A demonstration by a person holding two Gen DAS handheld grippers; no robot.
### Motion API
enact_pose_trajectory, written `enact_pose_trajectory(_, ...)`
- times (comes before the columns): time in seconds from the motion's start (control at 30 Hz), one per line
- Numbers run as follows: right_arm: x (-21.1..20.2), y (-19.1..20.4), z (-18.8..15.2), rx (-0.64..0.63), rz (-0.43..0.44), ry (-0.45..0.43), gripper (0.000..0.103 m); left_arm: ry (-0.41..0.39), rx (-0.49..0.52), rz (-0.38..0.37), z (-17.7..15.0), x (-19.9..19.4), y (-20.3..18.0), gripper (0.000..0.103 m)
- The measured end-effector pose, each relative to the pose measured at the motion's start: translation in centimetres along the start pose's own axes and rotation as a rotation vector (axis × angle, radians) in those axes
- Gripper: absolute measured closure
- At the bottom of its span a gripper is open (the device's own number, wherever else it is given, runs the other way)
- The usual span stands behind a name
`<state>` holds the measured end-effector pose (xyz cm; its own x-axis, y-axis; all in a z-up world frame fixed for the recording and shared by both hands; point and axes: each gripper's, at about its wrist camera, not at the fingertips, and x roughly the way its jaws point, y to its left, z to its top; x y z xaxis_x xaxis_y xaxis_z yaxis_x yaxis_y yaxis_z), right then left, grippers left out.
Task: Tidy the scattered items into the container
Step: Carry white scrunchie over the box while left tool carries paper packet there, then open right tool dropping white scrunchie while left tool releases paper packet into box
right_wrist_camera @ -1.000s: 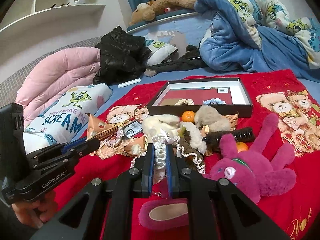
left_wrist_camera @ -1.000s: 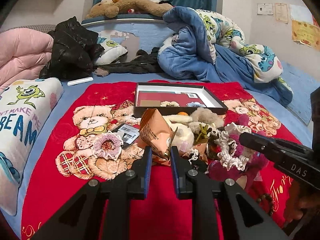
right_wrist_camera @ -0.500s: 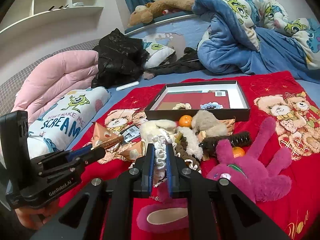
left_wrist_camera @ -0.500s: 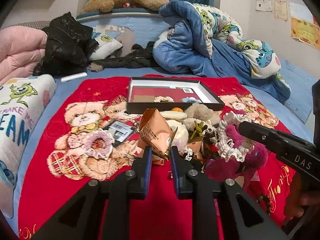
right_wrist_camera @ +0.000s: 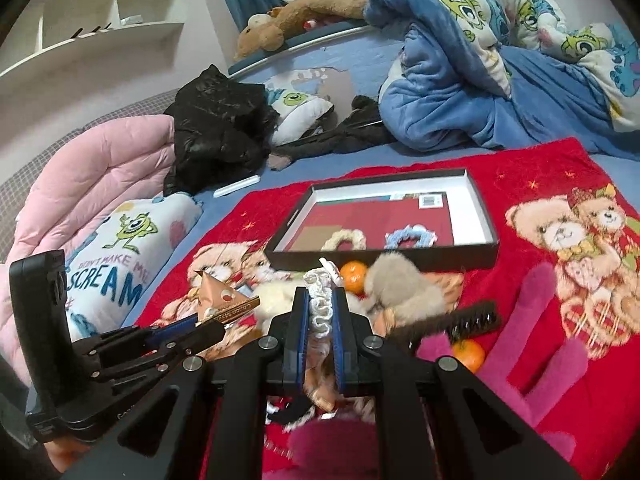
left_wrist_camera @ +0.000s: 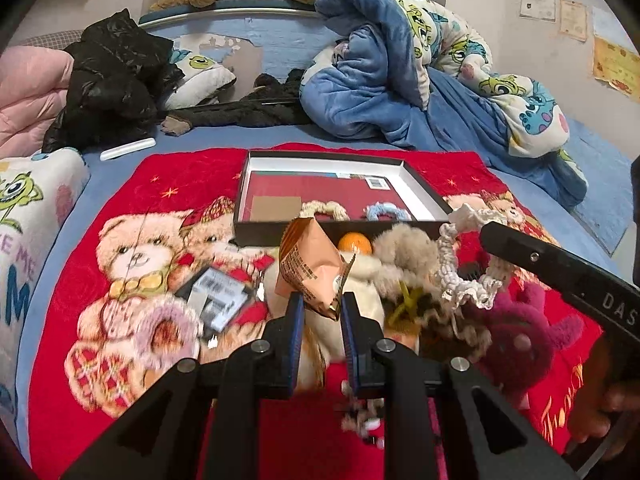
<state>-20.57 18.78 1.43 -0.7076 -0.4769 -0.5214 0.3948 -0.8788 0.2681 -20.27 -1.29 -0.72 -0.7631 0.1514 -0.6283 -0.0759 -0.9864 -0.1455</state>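
Observation:
A black shallow box (left_wrist_camera: 256, 236) with white inner walls lies on the red bear blanket, holding a cream scrunchie (left_wrist_camera: 324, 210) and a blue scrunchie (left_wrist_camera: 387, 213). My left gripper (left_wrist_camera: 322, 304) is shut on a tan snack packet (left_wrist_camera: 310, 268), held above the pile just short of the box's front wall. My right gripper (right_wrist_camera: 321, 300) is shut on a white lace scrunchie (right_wrist_camera: 320, 308), which in the left wrist view dangles as a white lace scrunchie (left_wrist_camera: 460, 276) beside the box's near right corner. The box (right_wrist_camera: 476, 216) lies straight ahead of both.
The pile in front of the box holds an orange (right_wrist_camera: 354, 274), a beige fluffy toy (right_wrist_camera: 400, 284), a black comb (right_wrist_camera: 452, 322), a second orange (right_wrist_camera: 468, 354) and a magenta plush (right_wrist_camera: 532, 340). A lilac scrunchie (left_wrist_camera: 168, 328) and a barcoded card (left_wrist_camera: 218, 292) lie left. Bedding rings the blanket.
Both grippers have travelled forward toward the box, each carrying its item. The box and the pile now sit closer in both views.

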Motion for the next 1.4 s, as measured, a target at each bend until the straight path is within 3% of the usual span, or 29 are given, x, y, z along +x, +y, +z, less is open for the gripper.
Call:
enact_pose_trajectory(0.33, 5.7, -0.1, 4.6, -0.047, -0.016, -0.016, 0.092, -0.011, 0.052, 0.020, 6.6, 6.7, -0.5, 0.084)
enact_pose_trajectory(0.6, 13.5, -2.9, 8.3, -0.006, -0.019, 0.033, 0.092, 0.060, 0.005, 0.048, 10.2, 14.1, 2.0, 0.083)
enact_pose_trajectory(0.87, 16.1, -5.7, 9.0, 0.060, -0.005, 0.063, 0.092, 0.040, -0.011, 0.058, 9.7, 15.2, 2.7, 0.084)
enact_pose_trajectory(1.03, 16.6, -6.5, 8.1, 0.035, -0.060, 0.068, 0.092, 0.096, -0.050, 0.017, 9.1, 16.6, 3.1, 0.084)
enact_pose_trajectory(1.17, 17.7, -7.1, 7.4, 0.061, -0.082, 0.112, 0.092, 0.142, -0.042, 0.060, 8.7, 17.7, 2.7, 0.084)
enact_pose_trajectory(1.4, 18.5, -6.4, 6.7, 0.023, -0.103, 0.148, 0.092, 0.152, -0.052, 0.053, 8.3, 17.9, 3.0, 0.084)
